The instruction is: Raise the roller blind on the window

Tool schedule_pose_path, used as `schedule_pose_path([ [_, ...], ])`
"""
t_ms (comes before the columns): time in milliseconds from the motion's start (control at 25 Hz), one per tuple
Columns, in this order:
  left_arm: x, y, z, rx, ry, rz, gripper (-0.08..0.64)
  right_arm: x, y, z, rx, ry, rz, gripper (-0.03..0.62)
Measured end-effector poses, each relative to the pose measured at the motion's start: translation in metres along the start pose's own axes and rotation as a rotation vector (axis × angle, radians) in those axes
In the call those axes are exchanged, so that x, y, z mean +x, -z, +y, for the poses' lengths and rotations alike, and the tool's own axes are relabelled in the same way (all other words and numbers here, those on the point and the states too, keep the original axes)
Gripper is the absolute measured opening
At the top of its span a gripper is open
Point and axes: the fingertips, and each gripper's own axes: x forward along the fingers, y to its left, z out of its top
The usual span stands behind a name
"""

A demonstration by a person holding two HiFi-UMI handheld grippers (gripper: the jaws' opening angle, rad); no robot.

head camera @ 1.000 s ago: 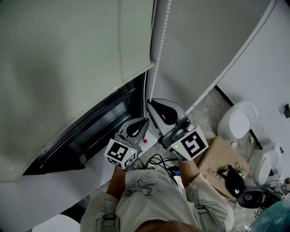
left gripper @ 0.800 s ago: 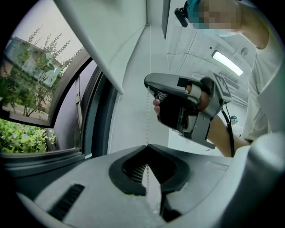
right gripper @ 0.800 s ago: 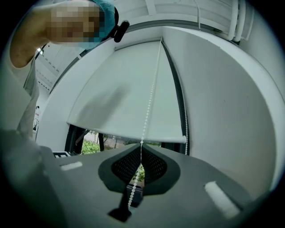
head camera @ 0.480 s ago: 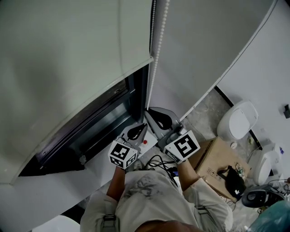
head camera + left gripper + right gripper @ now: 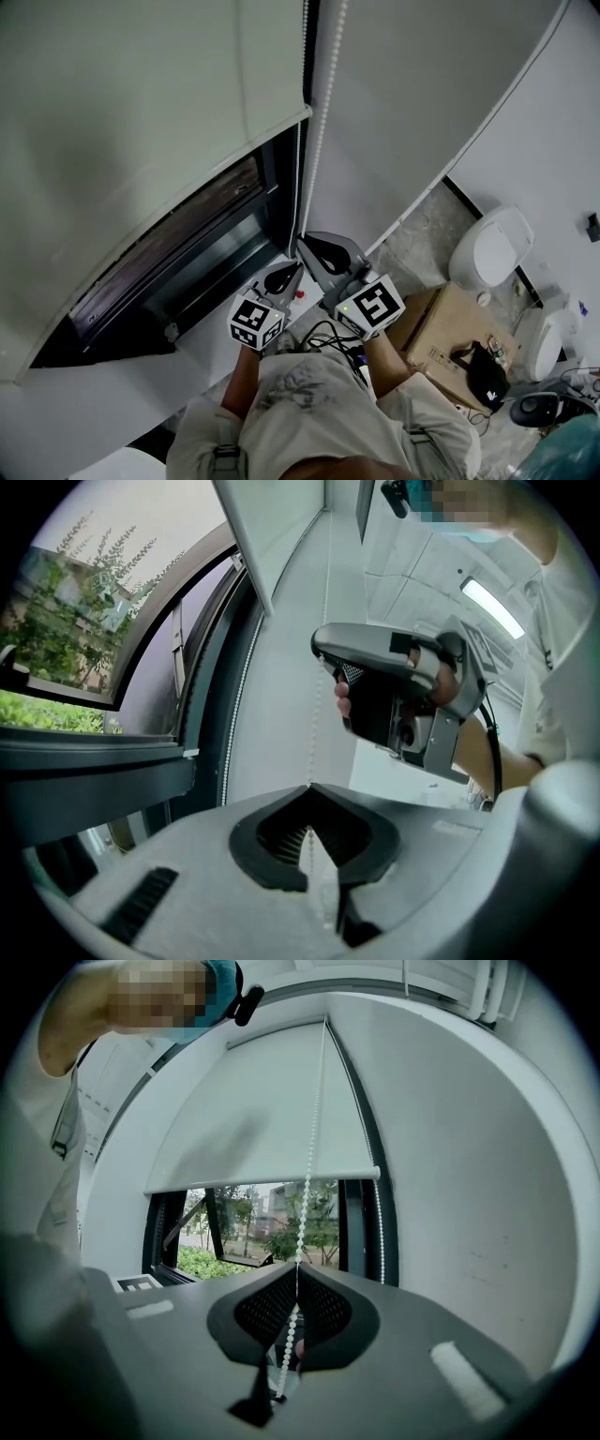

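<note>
Head view shows you standing at the window with a gripper in each hand, held low and close to you. The roller blind covers the top part of the window. Its bottom edge hangs partway down, and dark glass shows under it. The bead chain hangs at the right side of the blind. Your left gripper and your right gripper sit side by side at the low end of the chain, with their tips near each other.

In the left gripper view, your left gripper is squeezed shut and pinches the bead chain between its fingers. The chain runs up past the tip of your right gripper, which is higher.

In the right gripper view, your right gripper is squeezed shut on the bead chain too. Far behind it are the roller blind and green trees outside.
</note>
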Motion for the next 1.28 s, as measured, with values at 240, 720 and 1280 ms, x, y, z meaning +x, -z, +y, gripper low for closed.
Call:
schedule_pose_path([
  [240,-0.001,0.017,0.002,-0.015,-0.005,0.026,0.011,-0.001,0.016,0.005,0.007,-0.003,0.026,0.012],
  [720,0.001,0.047,0.002,-0.04,-0.002,0.075,0.011,-0.004,0.045,0.009,0.029,-0.006,0.072,0.012],
  [1280,-0.028,-0.006,0.002,0.007,-0.029,-0.018,0.046,-0.003,0.043,0.01,0.023,-0.014,0.064,0.012],
])
